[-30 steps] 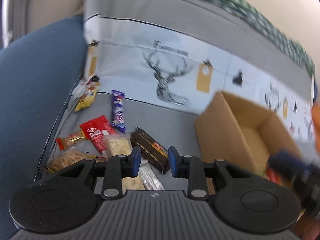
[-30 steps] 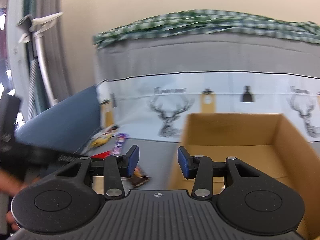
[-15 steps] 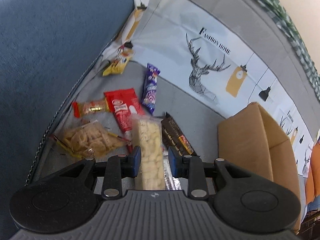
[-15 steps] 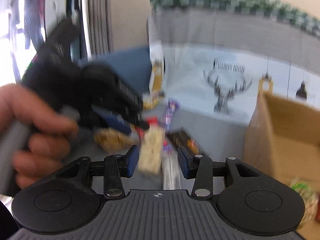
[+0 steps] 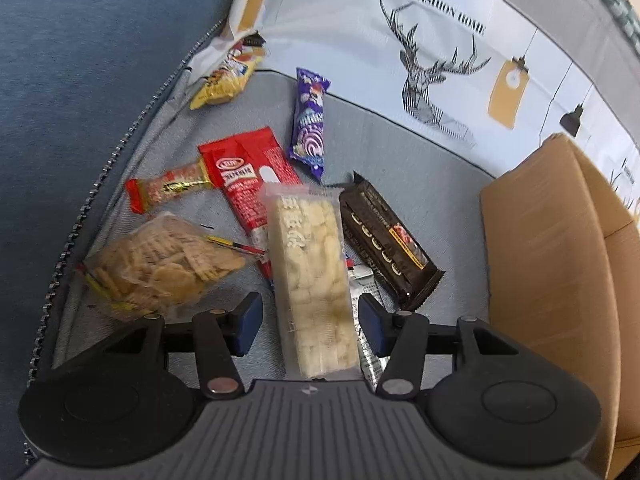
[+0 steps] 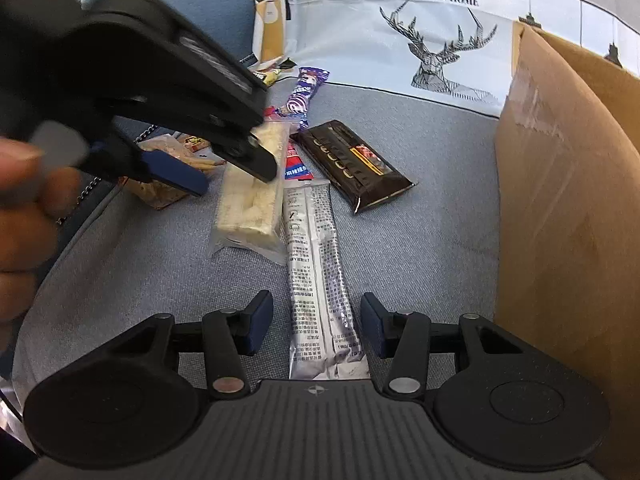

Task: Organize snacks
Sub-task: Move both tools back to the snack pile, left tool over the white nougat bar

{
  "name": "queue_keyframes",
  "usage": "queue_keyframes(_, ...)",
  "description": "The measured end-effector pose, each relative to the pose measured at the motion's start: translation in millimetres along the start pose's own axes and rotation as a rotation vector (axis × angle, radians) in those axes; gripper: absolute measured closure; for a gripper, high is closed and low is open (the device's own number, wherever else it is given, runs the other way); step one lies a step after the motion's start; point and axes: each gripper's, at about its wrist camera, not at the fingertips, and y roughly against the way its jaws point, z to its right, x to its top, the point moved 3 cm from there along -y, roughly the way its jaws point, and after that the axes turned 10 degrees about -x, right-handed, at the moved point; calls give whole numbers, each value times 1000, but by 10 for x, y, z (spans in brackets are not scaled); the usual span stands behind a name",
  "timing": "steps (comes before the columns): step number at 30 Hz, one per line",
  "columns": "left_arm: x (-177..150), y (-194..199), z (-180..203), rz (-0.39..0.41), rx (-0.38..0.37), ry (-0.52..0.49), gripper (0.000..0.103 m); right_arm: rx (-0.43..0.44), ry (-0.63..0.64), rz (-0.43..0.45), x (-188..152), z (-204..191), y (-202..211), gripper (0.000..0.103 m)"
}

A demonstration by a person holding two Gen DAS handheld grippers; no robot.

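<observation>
Several snack packs lie on a grey sofa seat. My left gripper (image 5: 311, 322) is open, its jaws on either side of a clear pack of pale crackers (image 5: 310, 276), not touching it. In the right wrist view the same pack (image 6: 252, 192) lies under the left gripper (image 6: 224, 172). My right gripper (image 6: 317, 326) is open with its jaws on either side of a long silver packet (image 6: 318, 276). A dark brown biscuit pack (image 6: 354, 164) lies beyond. A cardboard box (image 6: 568, 216) stands at the right.
Also on the seat are a red wafer pack (image 5: 248, 176), a purple candy pack (image 5: 310, 118), a small red-gold bar (image 5: 170, 188), a clear bag of biscuits (image 5: 160, 268) and a yellow pack (image 5: 224, 80). A blue armrest (image 5: 80, 80) rises at the left; a deer-print backrest cover (image 5: 436, 52) lies behind.
Both grippers have swung left and down from the box toward the snack pile. The left gripper's jaws have opened wider around the cracker pack. The right gripper now straddles the silver packet.
</observation>
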Motion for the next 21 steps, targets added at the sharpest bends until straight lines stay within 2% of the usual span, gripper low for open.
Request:
queue_keyframes(5,10,-75,38,-13,23,-7,45,-3,23,0,-21,-6,32,55)
queue_keyframes(12,-1,-97,40,-20,36,-6,45,-3,25,3,-18,1,48,67)
queue_keyframes(15,-9,-104,39,-21,38,-8,45,-4,31,5,1,0,35,68)
queue_keyframes(18,-24,-138,38,-38,49,-18,46,-1,33,15,2,-8,51,75)
queue_keyframes(19,-35,-151,40,-47,53,-28,51,1,27,24,5,-2,71,78)
queue_keyframes(20,-44,-153,40,-53,55,-37,60,2,22,36,14,7,93,78)
queue_keyframes(21,-56,-139,36,-53,62,-44,60,1,23,48,15,12,120,78)
